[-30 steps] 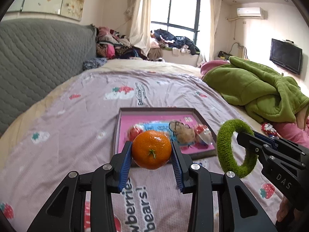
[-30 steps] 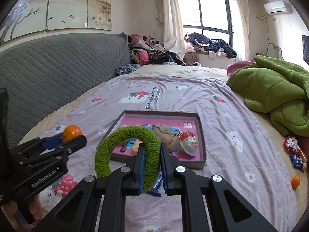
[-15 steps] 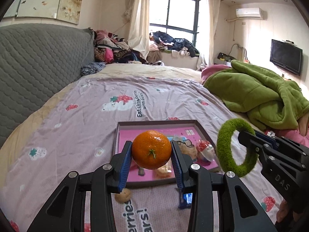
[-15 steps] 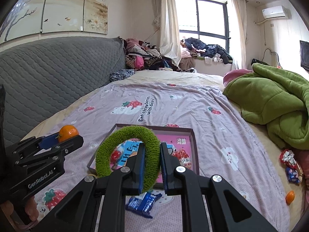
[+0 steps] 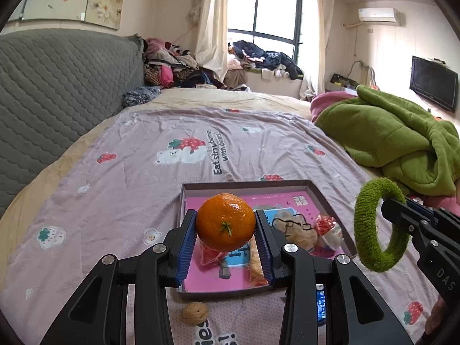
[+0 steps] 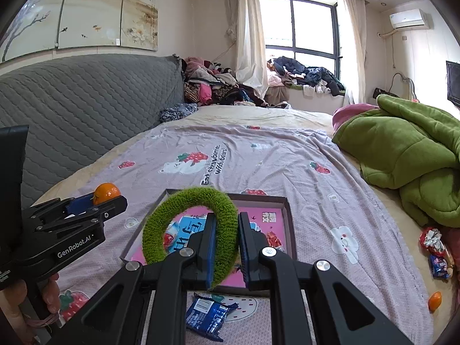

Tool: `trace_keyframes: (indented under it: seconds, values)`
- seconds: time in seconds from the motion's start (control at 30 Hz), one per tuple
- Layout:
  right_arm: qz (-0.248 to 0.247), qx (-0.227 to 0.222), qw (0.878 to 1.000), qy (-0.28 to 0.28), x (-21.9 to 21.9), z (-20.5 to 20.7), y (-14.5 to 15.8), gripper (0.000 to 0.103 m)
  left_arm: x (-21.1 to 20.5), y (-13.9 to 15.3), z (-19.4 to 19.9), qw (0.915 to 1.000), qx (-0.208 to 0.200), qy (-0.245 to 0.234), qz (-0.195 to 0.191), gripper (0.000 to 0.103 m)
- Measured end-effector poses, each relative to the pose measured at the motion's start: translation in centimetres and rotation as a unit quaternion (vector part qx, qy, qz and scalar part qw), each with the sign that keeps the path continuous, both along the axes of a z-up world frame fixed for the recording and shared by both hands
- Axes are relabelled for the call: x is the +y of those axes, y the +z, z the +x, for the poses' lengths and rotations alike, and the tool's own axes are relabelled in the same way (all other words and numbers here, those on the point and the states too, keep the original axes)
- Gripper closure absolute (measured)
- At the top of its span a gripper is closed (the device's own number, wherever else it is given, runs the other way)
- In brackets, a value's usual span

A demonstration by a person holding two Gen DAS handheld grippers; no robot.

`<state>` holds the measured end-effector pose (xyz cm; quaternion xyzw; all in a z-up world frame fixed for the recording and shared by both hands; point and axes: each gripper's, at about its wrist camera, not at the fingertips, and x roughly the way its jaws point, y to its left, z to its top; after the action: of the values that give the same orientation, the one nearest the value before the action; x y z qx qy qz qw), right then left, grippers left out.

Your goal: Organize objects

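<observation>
Underneath everything lies a bed with a lilac strawberry-print sheet (image 5: 138, 172), a grey quilted headboard (image 6: 80, 115) on the left, a rumpled green blanket (image 6: 402, 155) on the right, and clothes heaped below the window. Partly hidden behind both claws sits a shallow box (image 5: 247, 184) with a pink floor, holding snack packets, a red-wrapped sweet (image 5: 326, 225) and a pale lump too blurred to name. Just outside its near edge lie a walnut (image 5: 195, 312) and a blue packet (image 6: 208, 314). The left gripper (image 5: 225, 241) pinches an orange (image 5: 225, 222) above the box; the right gripper (image 6: 225, 247) is clamped on a fuzzy green ring (image 6: 189, 218), also over it.
</observation>
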<state>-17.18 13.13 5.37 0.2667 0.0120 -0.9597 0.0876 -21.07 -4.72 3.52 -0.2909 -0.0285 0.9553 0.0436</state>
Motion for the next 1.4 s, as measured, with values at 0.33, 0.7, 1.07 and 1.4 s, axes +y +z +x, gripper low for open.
trace_keyframes:
  seconds: [0.33, 0.7, 1.07, 1.4]
  values:
    - [-0.002, -0.027, 1.000, -0.010, 0.3, -2.2, -2.9, 0.088, -0.4, -3.7, -2.1, 0.9994, -0.034, -0.003, -0.001, 0.063]
    - [0.015, -0.054, 0.998, -0.025, 0.1, -5.0, -6.5, 0.088, -1.0, -7.5, -3.9, 0.9977, -0.068, -0.003, -0.001, 0.063]
    - [0.035, -0.078, 0.996, -0.034, -0.1, -6.9, -9.4, 0.088, -1.3, -9.3, -4.7, 0.9965, -0.084, -0.002, 0.001, 0.063]
    - [0.055, -0.086, 0.994, -0.031, -0.9, -7.5, -11.0, 0.088, -1.0, -10.7, -5.0, 0.9948, -0.102, -0.004, 0.000, 0.063]
